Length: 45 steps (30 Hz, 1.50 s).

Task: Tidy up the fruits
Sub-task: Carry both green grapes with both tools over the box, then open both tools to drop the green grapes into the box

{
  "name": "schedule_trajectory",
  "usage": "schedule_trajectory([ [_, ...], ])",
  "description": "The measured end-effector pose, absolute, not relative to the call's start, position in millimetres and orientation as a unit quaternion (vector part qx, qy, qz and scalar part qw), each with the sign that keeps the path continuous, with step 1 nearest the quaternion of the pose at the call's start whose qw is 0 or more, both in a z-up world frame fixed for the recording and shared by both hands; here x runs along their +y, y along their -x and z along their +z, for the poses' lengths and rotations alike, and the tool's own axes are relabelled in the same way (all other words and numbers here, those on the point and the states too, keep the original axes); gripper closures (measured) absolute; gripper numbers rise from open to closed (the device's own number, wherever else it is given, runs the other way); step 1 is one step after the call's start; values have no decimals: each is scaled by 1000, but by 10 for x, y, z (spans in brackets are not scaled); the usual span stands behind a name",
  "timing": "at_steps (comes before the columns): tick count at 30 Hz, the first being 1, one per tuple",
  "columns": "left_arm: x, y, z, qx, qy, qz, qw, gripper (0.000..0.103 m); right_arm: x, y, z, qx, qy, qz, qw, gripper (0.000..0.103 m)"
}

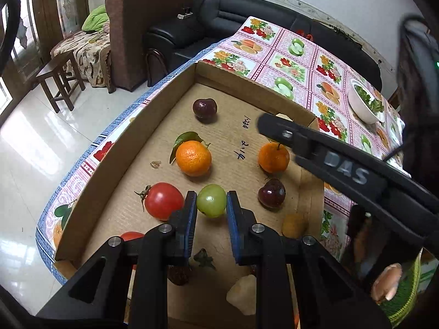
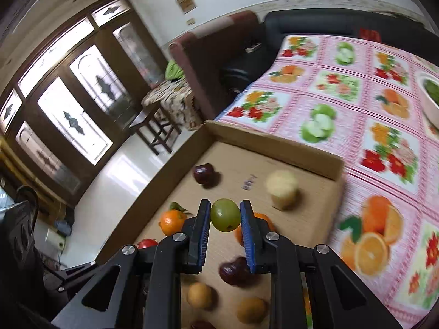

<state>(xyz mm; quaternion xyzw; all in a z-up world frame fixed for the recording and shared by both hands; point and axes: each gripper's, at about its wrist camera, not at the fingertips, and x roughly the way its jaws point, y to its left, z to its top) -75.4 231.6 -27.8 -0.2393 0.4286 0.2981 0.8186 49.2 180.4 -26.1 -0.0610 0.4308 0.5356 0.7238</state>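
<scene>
Right gripper (image 2: pixel 225 216) clamps one green fruit (image 2: pixel 225 215) above the cardboard tray (image 2: pixel 274 139). Left gripper (image 1: pixel 211 201) brackets one green grape (image 1: pixel 211 200) on the tray floor; whether it grips, cannot tell. Visible in the left view: two oranges (image 1: pixel 193 158), two plums (image 1: pixel 204 108), one tomato (image 1: pixel 163 200).

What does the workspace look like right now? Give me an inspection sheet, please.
Surface: pink fruit-print tablecloth under a shallow brown cardboard tray.
Job's things: in the tray, two orange mandarins, a red tomato, two dark purple round fruits.
Clutter: white bowl of green leaves on the tablecloth, apart from the tray.
Grippers: left tool shut on a green round fruit low over the tray floor; right tool shut on a second green round fruit, held above the tray.
Cables: nothing seen.
Surroundings: black leather sofa, brown armchair, dark wooden stool.
</scene>
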Motion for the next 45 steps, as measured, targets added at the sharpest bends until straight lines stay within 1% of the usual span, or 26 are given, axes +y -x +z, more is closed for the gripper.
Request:
schedule_trajectory([
  [17,2306,616,-391,443,233,296,813,84,2168,-533,-476,436,108,541,710,81],
  [21,2298,605,-405,446,232,298,811,84,2179,-527,-486,438,113,541,709,78],
  [24,2295,599,-407,447,232,300,810,84,2175,-540,-486,439,111,540,710,78],
  [26,2294,609,-402,449,232,302,808,82,2172,-542,-482,437,111,540,710,76],
  [27,2289,621,-388,448,232,301,809,77,2169,-543,-480,438,111,540,710,74],
  [28,2280,635,-378,446,231,303,810,69,2163,-542,-476,438,109,540,710,73],
  [30,2262,662,-352,441,231,307,812,64,2138,-528,-456,434,107,543,711,73],
  [32,2228,686,-330,439,230,305,813,64,2112,-503,-427,428,109,548,710,72],
  [35,2160,722,-307,436,222,309,815,64,2052,-472,-377,419,110,552,713,62],
  [40,2003,799,-260,434,202,310,821,63,1900,-446,-321,407,110,560,713,62],
  [41,1977,815,-245,432,199,311,823,63,1868,-440,-308,404,111,562,713,60],
  [42,1949,838,-225,430,197,311,824,61,1833,-435,-297,400,111,565,713,57],
  [43,1934,853,-207,428,195,312,826,58,1783,-424,-279,393,112,568,714,55],
  [45,1892,888,-181,424,191,314,828,57,1690,-399,-239,378,116,574,717,53],
])
